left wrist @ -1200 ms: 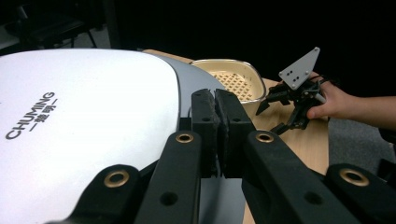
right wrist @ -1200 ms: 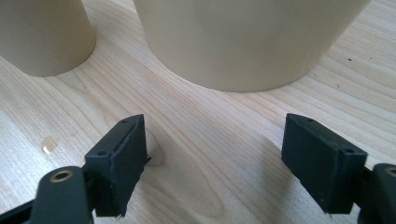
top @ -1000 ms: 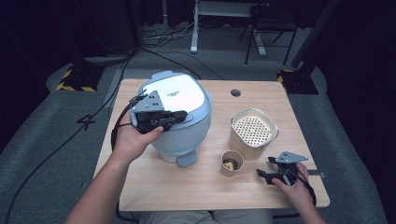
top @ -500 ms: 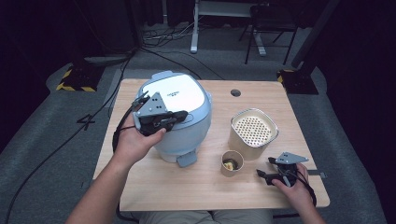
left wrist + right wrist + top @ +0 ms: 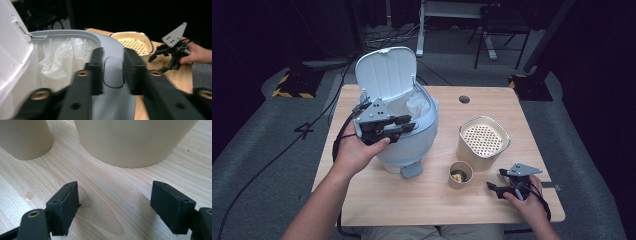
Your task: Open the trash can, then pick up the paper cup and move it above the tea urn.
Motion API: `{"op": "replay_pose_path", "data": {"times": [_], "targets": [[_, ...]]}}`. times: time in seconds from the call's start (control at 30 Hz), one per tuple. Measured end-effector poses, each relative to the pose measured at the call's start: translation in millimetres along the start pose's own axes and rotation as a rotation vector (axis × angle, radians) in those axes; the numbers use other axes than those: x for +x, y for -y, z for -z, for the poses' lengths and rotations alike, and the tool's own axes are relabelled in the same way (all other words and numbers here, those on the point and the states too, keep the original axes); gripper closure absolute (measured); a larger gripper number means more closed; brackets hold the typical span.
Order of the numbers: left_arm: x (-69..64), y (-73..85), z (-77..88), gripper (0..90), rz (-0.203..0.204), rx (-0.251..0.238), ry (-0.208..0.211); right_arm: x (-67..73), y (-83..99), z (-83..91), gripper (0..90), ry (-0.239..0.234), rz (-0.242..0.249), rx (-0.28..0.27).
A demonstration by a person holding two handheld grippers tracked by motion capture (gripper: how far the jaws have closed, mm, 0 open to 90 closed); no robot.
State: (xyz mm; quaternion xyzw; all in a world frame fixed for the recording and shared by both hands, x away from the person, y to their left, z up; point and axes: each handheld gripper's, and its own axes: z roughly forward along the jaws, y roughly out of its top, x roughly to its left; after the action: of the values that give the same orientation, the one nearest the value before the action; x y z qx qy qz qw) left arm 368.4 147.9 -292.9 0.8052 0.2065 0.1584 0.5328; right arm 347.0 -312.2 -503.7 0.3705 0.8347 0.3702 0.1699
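— Hovering where, your left gripper (image 5: 404, 125)?
— Over my bin's (image 5: 412, 145) rim, jaws slightly apart, lid (image 5: 386, 74) up, liner (image 5: 57, 60) showing.
— And the right gripper (image 5: 498, 186)?
— Resting on the table (image 5: 412, 200), jaws wide, near the paper cup (image 5: 460, 175) and strainer tub (image 5: 483, 140).

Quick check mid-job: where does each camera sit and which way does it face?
High view: above the person's side, facing forward and down on the table; both forearms show.
Left gripper view: on the left tongs, facing the open bin; shares the right tongs with the high view.
Right gripper view: low on the right tongs, facing the cup.
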Motion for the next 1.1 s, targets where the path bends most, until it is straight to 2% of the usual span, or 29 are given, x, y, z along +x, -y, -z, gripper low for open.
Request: {"op": "replay_pose_path", "data": {"times": [0.03, 0.1, 0.17, 0.3, 0.33, 0.4, 0.57, 0.77, 0.87, 0.9, 1.03, 1.07, 1.1], "targets": [[0.0, 0.0, 0.0, 62.7, 0.0, 0.0, 0.0, 0.0, 0.0, 0.0, 23.2, 0.0, 0.0, 0.0], [-0.1, 2.1, 2.1, 60.0, 0.025, -0.067, 0.053, -0.1, 0.0, 0.0, 23.2, 0.0, 0.0, 0.0], [-1.6, 3.3, 5.1, 57.6, 0.029, -0.099, 0.085, 0.1, 0.0, 0.0, 23.2, -0.001, 0.0, -0.001], [-7.5, 6.4, 10.6, 53.3, 0.02, -0.117, 0.116, 0.2, 0.1, 0.0, 23.2, -0.003, 0.001, -0.001], [-10.2, 8.0, 11.8, 50.0, 0.013, -0.121, 0.119, 0.2, 0.1, 0.1, 23.2, -0.003, 0.001, -0.001], [-18.1, 12.9, 16.0, 49.0, -0.005, -0.133, 0.136, 0.2, 0.1, 0.0, 23.2, -0.003, 0.001, -0.001], [-31.4, 20.9, 26.4, 46.6, -0.019, -0.155, 0.176, 0.1, 0.1, 0.0, 23.2, -0.003, 0.0, -0.001], [-40.7, 36.1, 34.0, 44.2, -0.041, -0.136, 0.164, 0.0, 0.0, 0.0, 23.2, -0.004, -0.001, 0.0], [-46.0, 51.2, 39.2, 41.9, -0.036, -0.126, 0.169, -0.2, 0.0, 0.0, 23.2, -0.004, 0.0, 0.0], [-46.0, 51.2, 39.2, 41.6, -0.036, -0.126, 0.169, -0.2, 0.0, 0.0, 23.2, -0.004, 0.0, 0.0], [-49.3, 71.4, 43.3, 40.4, -0.013, -0.113, 0.164, -0.3, 0.0, 0.0, 23.2, -0.005, 0.0, 0.001], [-49.5, 83.8, 42.4, 39.3, 0.02, -0.103, 0.157, -0.1, 0.0, 0.1, 24.0, -0.007, 0.0, 0.0], [-49.5, 83.8, 42.4, 38.6, 0.02, -0.103, 0.157, -0.1, 0.0, 0.1, 24.0, -0.007, 0.0, 0.0]]}}
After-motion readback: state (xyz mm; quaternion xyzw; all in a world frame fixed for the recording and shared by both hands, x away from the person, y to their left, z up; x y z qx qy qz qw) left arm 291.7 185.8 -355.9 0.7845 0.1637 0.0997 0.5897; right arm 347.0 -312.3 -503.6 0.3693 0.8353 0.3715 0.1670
